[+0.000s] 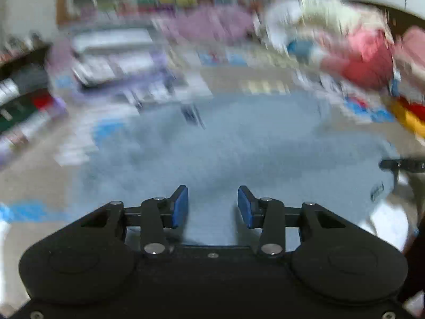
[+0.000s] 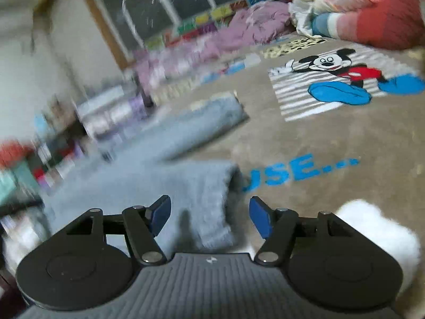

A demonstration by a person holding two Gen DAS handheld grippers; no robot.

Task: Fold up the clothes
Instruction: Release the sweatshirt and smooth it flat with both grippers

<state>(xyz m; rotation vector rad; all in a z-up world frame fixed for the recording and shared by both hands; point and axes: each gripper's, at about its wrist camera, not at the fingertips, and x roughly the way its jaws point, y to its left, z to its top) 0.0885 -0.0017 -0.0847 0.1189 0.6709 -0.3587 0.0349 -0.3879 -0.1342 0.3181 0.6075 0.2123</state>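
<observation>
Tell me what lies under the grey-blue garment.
The grey-blue garment lies on a tan Mickey Mouse blanket; blue lettering runs under its edge, the covered letters hidden.

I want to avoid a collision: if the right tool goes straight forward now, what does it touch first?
Probably the grey garment lying on the Mickey Mouse blanket; the open right tool points at its cuff end. Depth is unclear.

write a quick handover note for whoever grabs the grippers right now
Left gripper: open, holding nothing, over the grey garment.
Right gripper: open, holding nothing, over a sleeve-like end of the garment.
The garment lies on the Mickey blanket; a pile of clothes sits behind.
Done: folding progress unclear, views blurred.
Left: grip and fold it.
</observation>
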